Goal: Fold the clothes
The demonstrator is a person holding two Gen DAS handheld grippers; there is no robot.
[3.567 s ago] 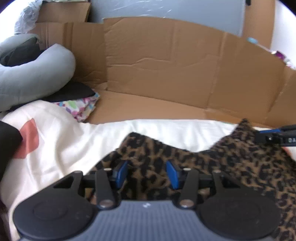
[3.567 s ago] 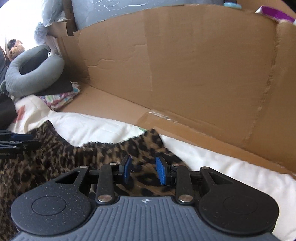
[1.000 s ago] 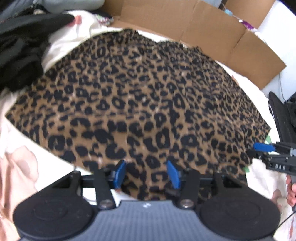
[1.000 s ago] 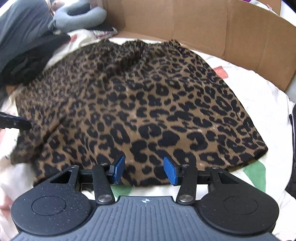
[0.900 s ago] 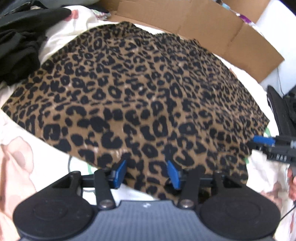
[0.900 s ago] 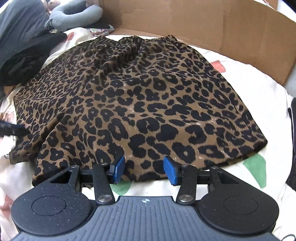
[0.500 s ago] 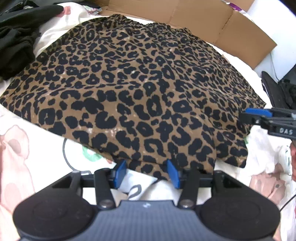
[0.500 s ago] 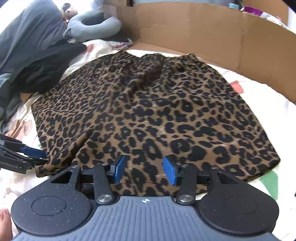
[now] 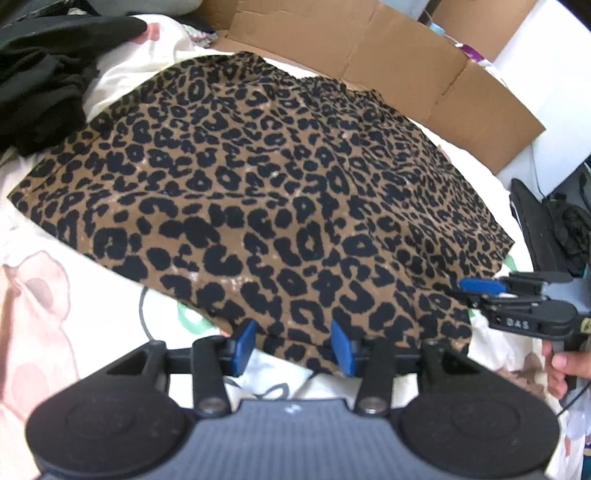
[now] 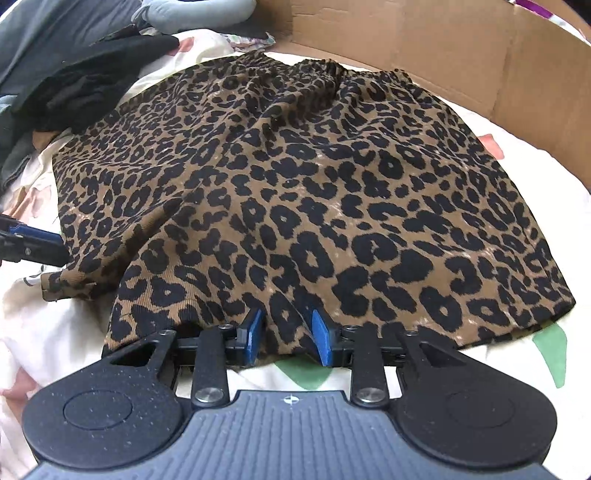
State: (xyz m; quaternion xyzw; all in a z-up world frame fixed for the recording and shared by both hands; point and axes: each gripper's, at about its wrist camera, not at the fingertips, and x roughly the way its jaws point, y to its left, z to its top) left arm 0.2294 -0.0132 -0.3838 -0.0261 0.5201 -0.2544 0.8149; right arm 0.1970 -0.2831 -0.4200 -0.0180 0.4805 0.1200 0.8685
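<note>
A leopard-print skirt (image 9: 295,184) lies spread flat on a white printed sheet (image 9: 44,302), waistband toward the cardboard. My left gripper (image 9: 293,345) is at its near hem; the jaws are closing with the hem edge between them, pads apart from the cloth. My right gripper (image 10: 287,336) is at the hem of the skirt (image 10: 295,184) further right; its jaws are closing around a fold of hem, a gap still showing. In the left wrist view the right gripper (image 9: 480,291) shows at the skirt's right corner. The left gripper (image 10: 33,243) shows at the left edge of the right wrist view.
Flattened cardboard (image 9: 406,66) walls the far side. A heap of black clothes (image 9: 37,74) lies at the far left, beside a grey pillow (image 10: 192,11). A black bag (image 9: 546,229) sits off the right edge. A person's fingers (image 9: 565,365) grip the right tool.
Both grippers have come back from the waistband by the cardboard to the near hem. Over the last second the right jaws have narrowed around the hem, and the left ones slightly.
</note>
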